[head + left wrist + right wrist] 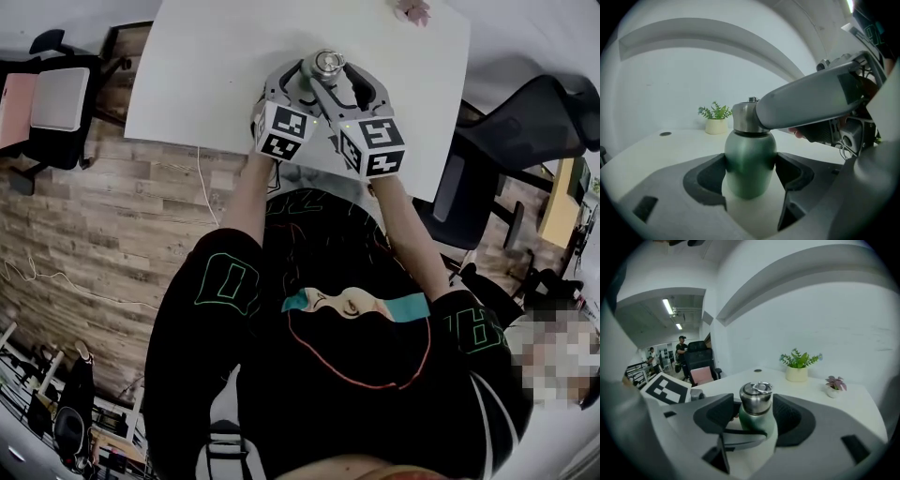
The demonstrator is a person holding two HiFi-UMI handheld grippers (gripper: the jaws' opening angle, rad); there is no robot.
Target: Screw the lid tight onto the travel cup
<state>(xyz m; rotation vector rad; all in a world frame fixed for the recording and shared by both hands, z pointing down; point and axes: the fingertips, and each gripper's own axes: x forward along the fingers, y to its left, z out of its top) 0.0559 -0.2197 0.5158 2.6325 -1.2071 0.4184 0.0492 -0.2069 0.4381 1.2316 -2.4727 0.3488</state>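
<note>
Standing upright on the white counter [206, 84], at twelve o'clock in the head view, the green travel cup [750, 150] sits between both our tools. Our left tongs [751, 176] pinch the cup's green body, dark pads pressing its sides at nine and three o'clock. Our right tongs [753, 416] are spread around the steel lid [756, 397], with a gap beside the three o'clock pad. The lid sits on the cup's neck. A green potted plant [797, 366] and a small pink plant [834, 385] stand farther back on the counter, at one and two o'clock from the cup.
</note>
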